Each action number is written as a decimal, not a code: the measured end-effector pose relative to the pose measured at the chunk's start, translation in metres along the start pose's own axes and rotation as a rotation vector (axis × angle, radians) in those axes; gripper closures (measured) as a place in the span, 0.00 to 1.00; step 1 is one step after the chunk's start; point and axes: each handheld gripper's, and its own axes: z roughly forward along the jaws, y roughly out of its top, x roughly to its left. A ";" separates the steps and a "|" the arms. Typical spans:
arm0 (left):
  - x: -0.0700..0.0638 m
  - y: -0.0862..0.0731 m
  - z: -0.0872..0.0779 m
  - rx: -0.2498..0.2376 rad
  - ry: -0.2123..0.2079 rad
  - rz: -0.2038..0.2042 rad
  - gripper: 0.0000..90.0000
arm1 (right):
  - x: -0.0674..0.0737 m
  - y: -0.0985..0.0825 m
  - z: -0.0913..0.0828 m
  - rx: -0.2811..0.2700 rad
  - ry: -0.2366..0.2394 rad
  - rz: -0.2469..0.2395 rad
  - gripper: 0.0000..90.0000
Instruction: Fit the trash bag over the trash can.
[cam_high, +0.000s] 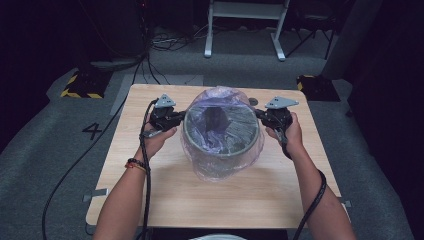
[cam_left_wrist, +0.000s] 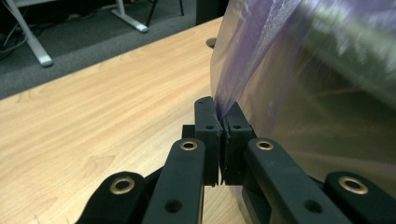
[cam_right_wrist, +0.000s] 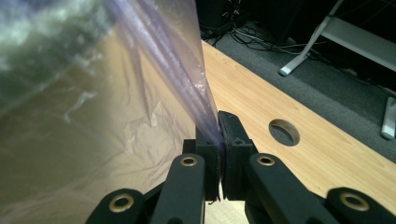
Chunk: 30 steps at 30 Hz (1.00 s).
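Observation:
A round grey bin stands mid-table, wrapped in a thin purple-tinted plastic bag that drapes over its rim and down its sides. My left gripper is at the bin's left rim, shut on the bag's edge; in the left gripper view the film runs up from between the closed jaws. At the bin's right rim, my right gripper is likewise shut on the bag, and in the right gripper view the stretched plastic comes out of its jaws.
The light wooden table has a round cable hole behind the bin on the right. Cables trail off both grippers toward the near edge. On the grey floor beyond stand a white desk frame and loose cords.

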 end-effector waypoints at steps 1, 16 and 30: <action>0.000 -0.002 0.001 0.003 0.007 0.006 0.96 | 0.001 -0.001 0.001 0.003 0.004 -0.003 0.97; 0.007 -0.029 -0.040 -0.124 -0.010 -0.052 0.29 | -0.002 -0.027 0.003 0.036 0.017 0.011 0.92; -0.035 -0.047 -0.098 -0.148 -0.053 0.099 0.18 | -0.010 -0.047 -0.031 0.018 -0.046 -0.019 0.40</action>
